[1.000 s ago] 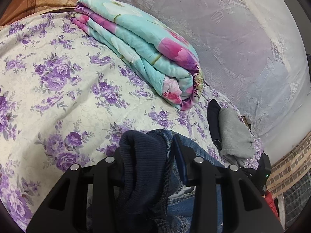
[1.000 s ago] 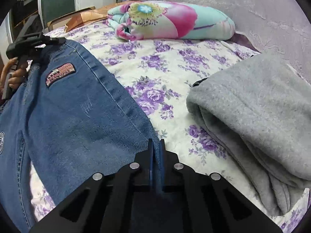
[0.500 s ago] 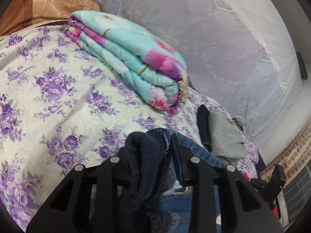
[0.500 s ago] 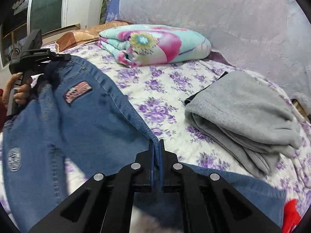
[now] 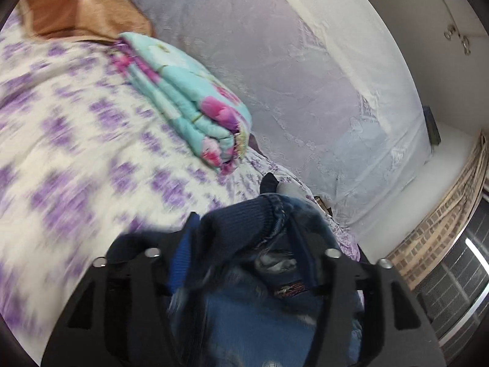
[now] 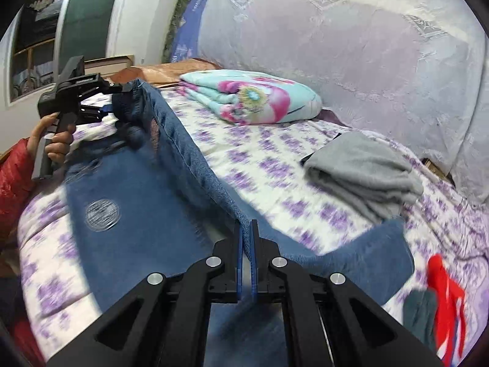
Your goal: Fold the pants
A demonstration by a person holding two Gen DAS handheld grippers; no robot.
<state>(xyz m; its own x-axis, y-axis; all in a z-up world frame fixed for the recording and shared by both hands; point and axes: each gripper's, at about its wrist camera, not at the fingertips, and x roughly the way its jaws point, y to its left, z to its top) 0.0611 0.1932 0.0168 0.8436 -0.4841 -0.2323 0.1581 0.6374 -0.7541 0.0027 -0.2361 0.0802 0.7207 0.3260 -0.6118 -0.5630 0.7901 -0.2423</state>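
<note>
Blue denim pants [image 6: 137, 198] with a dark ribbed waistband [image 5: 241, 223] hang over the purple-flowered bed [image 6: 259, 165], one edge stretched taut between my two grippers. My left gripper [image 5: 244, 223] is opening. The bunched waistband still sits between its jaws and drapes over one finger, and a blue pad [image 5: 180, 260] shows bare. From the right wrist view, the left gripper [image 6: 122, 98] is at the far left in a person's hand. My right gripper [image 6: 246, 223] is shut on the pants' edge near a leg.
A folded floral quilt [image 6: 253, 98] lies at the head of the bed, with a brown pillow [image 5: 79, 15] behind it. Folded grey clothing [image 6: 363, 171] sits to the right, and a red garment [image 6: 443, 290] lies near the bed's edge. A lace-covered headboard [image 6: 336, 46] stands behind.
The left jaws have spread much wider around the waistband. Both hands have drawn back from the bed, and the right one has lifted the pants' edge; the grey clothing looks farther off.
</note>
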